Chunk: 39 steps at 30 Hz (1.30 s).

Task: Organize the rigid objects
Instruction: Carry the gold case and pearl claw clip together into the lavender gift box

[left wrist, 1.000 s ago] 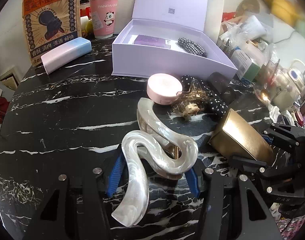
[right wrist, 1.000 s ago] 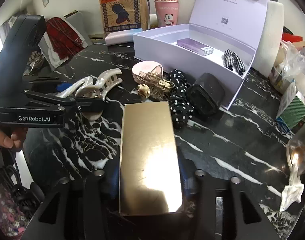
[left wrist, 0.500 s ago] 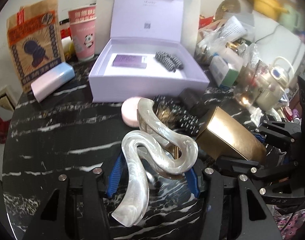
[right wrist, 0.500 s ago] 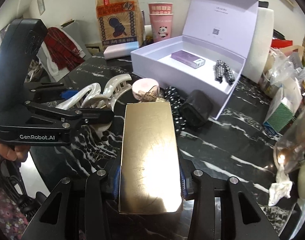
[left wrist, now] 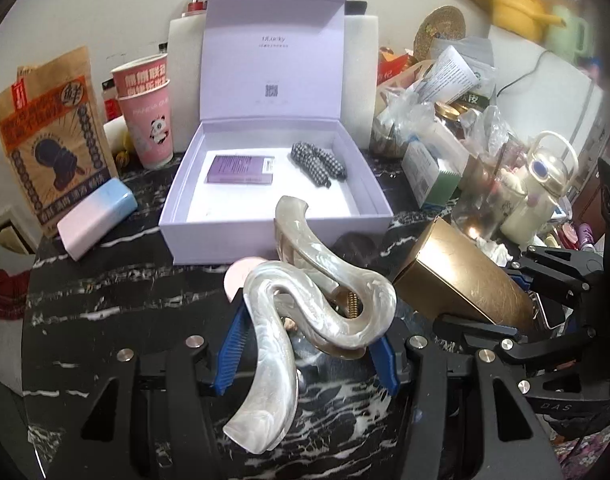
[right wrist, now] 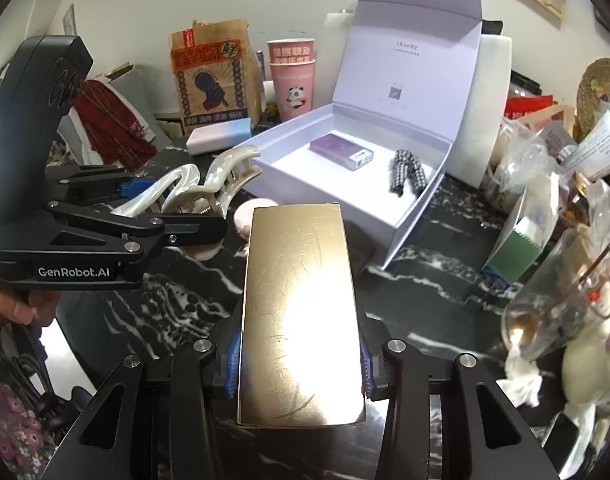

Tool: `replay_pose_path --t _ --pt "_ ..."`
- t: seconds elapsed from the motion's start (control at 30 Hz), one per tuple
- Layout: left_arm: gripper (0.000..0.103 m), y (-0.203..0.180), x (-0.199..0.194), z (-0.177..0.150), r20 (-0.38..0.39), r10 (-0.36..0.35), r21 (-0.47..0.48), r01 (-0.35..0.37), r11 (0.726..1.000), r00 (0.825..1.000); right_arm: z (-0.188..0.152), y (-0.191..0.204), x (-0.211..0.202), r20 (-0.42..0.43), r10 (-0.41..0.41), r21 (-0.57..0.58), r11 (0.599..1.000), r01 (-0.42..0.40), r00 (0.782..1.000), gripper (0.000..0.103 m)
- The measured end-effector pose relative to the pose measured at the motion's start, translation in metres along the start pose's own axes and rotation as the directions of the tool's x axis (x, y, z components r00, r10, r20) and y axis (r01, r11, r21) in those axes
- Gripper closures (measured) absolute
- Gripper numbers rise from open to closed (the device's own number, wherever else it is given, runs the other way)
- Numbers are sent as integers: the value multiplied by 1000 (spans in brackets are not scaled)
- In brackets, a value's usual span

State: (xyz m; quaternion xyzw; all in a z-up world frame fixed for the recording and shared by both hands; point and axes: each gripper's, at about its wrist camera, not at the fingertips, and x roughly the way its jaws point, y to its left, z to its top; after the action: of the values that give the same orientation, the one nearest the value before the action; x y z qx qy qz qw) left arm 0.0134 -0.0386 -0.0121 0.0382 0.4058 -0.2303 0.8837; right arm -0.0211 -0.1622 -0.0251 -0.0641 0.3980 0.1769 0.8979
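Observation:
My left gripper point(left wrist: 305, 354) is shut on a pearly white hair claw clip point(left wrist: 305, 300) and holds it above the black marble table point(left wrist: 105, 300). It also shows in the right wrist view point(right wrist: 185, 188). My right gripper point(right wrist: 297, 364) is shut on a gold rectangular box point(right wrist: 301, 312), also seen at the right of the left wrist view point(left wrist: 461, 280). Ahead stands an open lilac box point(left wrist: 273, 184) holding a purple packet point(left wrist: 241, 169) and a checked hair tie point(left wrist: 319, 162); the box shows in the right wrist view too point(right wrist: 357, 168).
A pink round case point(left wrist: 239, 278) lies on the table below the clip. A pink-blue case point(left wrist: 97, 216), paper bag point(left wrist: 49, 136) and pink cups point(left wrist: 145, 112) stand at the back left. Cluttered bags, bottles and a glass point(right wrist: 553, 292) crowd the right side.
Both grippers have risen and moved toward the lilac box with their objects. The table items below have dropped largely out of sight.

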Motion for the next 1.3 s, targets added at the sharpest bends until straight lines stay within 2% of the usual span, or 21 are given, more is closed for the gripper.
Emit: replay_pose_path --t 0.63,1.3 --pt "49 7 18 50 5 56 2 -56 998 998 40 -33 6 46 -19 11 1000 19 999 60" --pt "49 12 58 98 -10 29 24 -29 999 1000 80 -65 35 49 -18 6 1000 17 999 60"
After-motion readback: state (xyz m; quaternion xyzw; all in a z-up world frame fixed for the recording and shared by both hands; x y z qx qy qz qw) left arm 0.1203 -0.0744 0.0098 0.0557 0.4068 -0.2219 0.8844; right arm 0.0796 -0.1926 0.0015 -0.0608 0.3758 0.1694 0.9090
